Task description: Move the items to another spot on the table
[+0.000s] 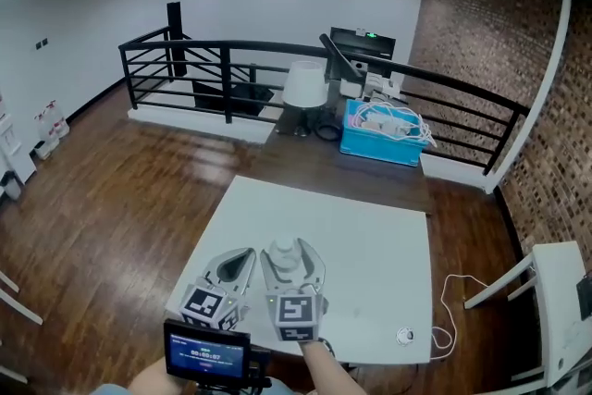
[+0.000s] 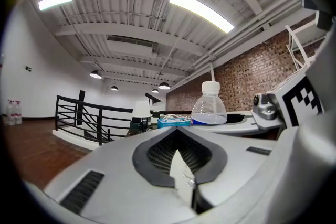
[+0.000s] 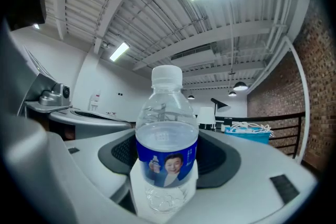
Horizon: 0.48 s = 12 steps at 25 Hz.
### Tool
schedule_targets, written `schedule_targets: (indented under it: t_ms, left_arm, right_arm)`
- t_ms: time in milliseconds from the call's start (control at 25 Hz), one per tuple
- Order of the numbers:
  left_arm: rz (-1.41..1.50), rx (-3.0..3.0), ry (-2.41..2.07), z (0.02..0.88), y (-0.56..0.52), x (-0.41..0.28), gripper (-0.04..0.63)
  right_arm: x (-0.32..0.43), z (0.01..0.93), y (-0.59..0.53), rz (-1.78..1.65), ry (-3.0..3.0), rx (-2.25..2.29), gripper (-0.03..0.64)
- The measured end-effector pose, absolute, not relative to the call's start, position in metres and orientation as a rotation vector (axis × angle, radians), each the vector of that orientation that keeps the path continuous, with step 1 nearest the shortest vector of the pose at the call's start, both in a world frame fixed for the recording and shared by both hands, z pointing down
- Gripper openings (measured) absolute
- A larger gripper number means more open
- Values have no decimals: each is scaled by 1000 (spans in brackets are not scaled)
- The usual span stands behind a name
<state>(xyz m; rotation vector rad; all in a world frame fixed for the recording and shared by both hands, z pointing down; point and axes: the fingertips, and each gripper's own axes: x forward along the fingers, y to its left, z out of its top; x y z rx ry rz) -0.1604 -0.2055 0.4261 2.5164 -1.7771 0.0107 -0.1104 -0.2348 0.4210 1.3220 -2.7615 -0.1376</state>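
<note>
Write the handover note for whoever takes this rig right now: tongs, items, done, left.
Left tongs: shut, nothing visibly held.
Right tongs: shut on the water bottle, upright, over the near part of the white table.
Also on the table: a small round object near its front right corner, too small to identify.
Done: bottle gripped.
Left: set it down at another spot, release; perhaps the small object next.

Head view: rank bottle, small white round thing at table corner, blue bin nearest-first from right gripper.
1. bottle, between the right gripper's jaws.
2. small white round thing, near right corner of the table.
3. blue bin, beyond the table's far edge.
</note>
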Motion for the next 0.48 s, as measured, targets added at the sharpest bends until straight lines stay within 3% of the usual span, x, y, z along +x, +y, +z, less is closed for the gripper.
schedule_targets:
  t_ms: [480]
  left_arm:
    - [29, 2646, -1610, 419, -222, -58, 12]
  right_arm:
    - [-8, 416, -246, -128, -2687, 1510, 291]
